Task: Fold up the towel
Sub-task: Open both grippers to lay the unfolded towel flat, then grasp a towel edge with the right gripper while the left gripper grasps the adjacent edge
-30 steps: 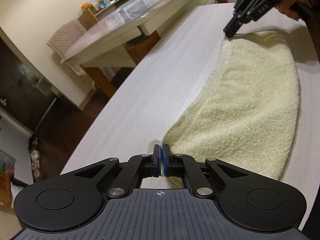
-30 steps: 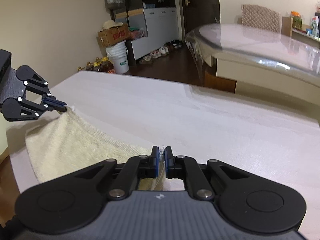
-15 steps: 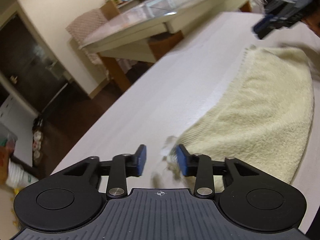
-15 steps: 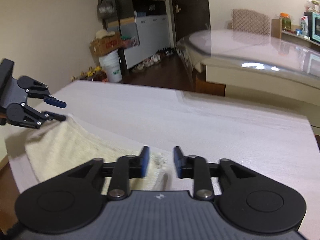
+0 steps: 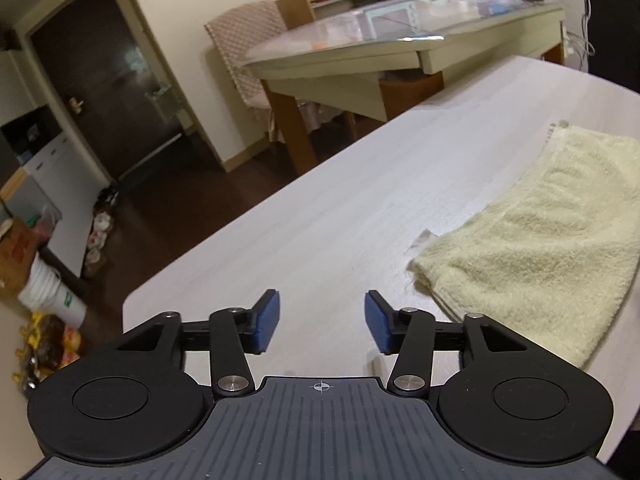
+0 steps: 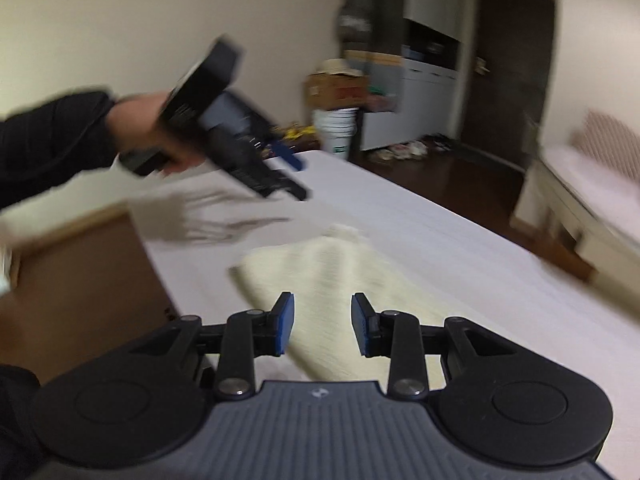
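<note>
Nearest, the left gripper (image 5: 322, 322) hangs over bare surface (image 5: 320, 208), its jaws just spread wide and empty. The right gripper (image 6: 322, 326) has jaws parted, gripping nothing. Beyond, the cream towel (image 5: 540, 232) lies folded flat.

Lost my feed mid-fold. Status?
Left gripper open, jaws just widened, empty. Right gripper open above towel, not gripping. Towel folded on table. Nothing in the way.
</note>
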Demonstrator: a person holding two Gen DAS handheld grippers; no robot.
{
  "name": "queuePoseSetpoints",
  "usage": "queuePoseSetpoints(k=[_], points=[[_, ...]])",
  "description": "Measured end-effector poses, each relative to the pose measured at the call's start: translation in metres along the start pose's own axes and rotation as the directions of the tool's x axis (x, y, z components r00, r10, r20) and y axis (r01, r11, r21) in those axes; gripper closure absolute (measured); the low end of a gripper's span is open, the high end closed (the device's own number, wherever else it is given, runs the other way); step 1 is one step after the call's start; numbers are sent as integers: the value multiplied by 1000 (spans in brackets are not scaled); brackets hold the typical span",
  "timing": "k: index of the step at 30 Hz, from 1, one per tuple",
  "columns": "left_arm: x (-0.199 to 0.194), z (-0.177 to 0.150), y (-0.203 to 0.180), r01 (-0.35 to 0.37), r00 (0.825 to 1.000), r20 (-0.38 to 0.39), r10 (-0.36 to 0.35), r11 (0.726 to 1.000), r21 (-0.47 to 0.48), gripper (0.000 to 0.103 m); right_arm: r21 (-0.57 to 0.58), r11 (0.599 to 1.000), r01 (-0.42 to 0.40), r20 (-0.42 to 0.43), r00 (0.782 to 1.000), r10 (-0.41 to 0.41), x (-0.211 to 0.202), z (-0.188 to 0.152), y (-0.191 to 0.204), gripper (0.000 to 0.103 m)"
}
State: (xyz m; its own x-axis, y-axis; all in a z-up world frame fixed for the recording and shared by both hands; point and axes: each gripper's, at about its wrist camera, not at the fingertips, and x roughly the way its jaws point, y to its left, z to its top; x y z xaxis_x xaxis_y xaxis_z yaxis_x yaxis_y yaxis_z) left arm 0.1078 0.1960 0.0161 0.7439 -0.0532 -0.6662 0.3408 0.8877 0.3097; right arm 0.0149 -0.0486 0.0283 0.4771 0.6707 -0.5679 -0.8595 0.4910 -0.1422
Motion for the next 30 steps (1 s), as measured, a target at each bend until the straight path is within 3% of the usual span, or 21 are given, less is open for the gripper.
queuePoseSetpoints(k=[3,8,14,15,16,17,21,23,25,28,30], points=[[-8,-8,4,1,1000,13,-1,1000,-17,39,-114,993,29,-22,999,-31,25,13,30,69],[-18,-22,15,-3,999,46,6,998,-60,14,-333,935,118,-76,986,-151,68,23,73,69],[-24,-34,24,-8,997,72,14,996,-87,11,-457,874,165,-90,969,-231,95,21,89,72],[-25,-36,26,-4,997,78,11,996,-91,11,-475,861,182,-87,964,-252,99,22,90,75],[-26,-39,26,-6,996,84,14,996,-92,11,-483,857,178,-91,964,-251,101,23,90,85],[-27,-40,26,-7,996,87,15,996,-90,11,-480,861,170,-92,966,-242,104,22,89,96],[-35,-48,18,34,991,129,-31,999,-27,11,-409,903,129,-65,983,-169,92,25,73,96],[-45,-55,-1,93,974,194,-113,990,108,11,-353,931,96,-54,991,-122,83,28,65,96],[-52,-58,-19,106,959,232,-163,965,241,11,-220,975,20,-36,999,-29,62,35,41,96],[-53,-60,-47,97,945,246,-214,904,416,11,-96,994,-53,-16,999,52,39,39,14,96],[-50,-58,-58,107,939,241,-247,872,477,13,-8,993,-115,1,993,115,28,42,-4,96]])
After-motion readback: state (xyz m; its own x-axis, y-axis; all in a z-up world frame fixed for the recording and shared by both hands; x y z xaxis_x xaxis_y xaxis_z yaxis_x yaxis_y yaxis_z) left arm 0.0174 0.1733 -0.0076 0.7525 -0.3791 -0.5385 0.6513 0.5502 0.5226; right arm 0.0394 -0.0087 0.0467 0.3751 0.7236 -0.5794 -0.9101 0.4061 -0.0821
